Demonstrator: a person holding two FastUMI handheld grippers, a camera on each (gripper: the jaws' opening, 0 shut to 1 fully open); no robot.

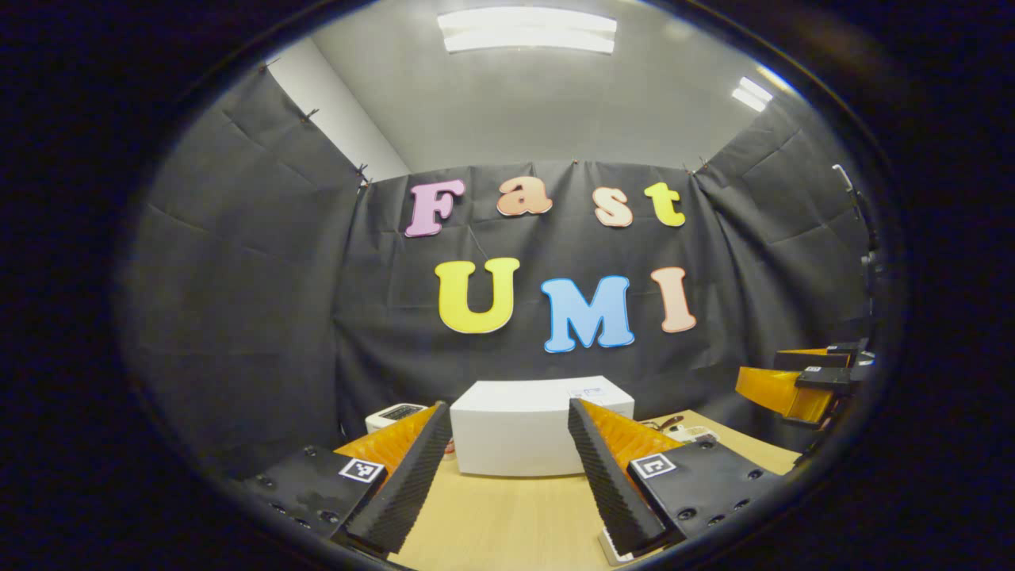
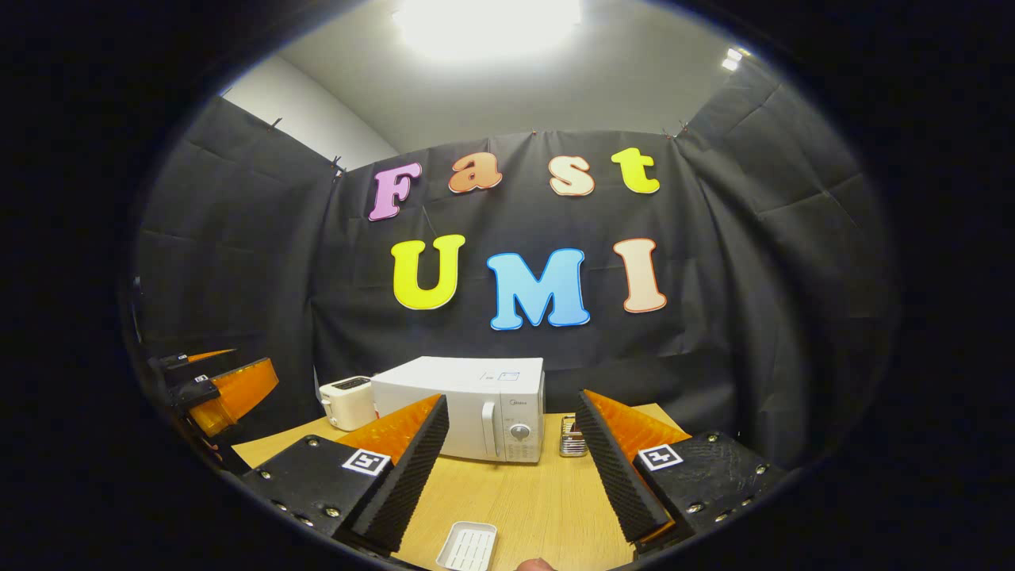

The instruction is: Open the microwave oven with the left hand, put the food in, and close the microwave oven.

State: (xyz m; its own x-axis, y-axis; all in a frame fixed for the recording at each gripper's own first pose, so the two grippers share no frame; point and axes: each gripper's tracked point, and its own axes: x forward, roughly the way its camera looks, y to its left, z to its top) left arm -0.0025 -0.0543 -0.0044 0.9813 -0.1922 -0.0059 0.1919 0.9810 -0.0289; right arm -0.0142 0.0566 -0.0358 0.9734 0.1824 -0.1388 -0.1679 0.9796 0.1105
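A white box-shaped microwave oven (image 2: 468, 404) is sitting closed at the back of a light wooden table (image 2: 523, 500), its door handle and round dial facing forward on its right side in the right gripper view. The left gripper (image 1: 507, 484) is hovering above the tabletop with its fingers spread wide, framing the microwave oven (image 1: 519, 428) between them and touching nothing. The right gripper (image 2: 507, 476) is likewise hanging over the table with its fingers parted and nothing between them. In the left gripper view, the right gripper (image 1: 801, 381) is showing at the far right edge, well apart from the oven. In the right gripper view, the left gripper (image 2: 214, 388) is appearing at the far left edge. A small white toaster (image 2: 346, 400) is standing just beside the oven's left side, and a small metal rack (image 2: 572, 438) is standing near its right side. A white rectangular slotted dish (image 2: 468, 547) is lying on the table near the bottom of the right gripper view.
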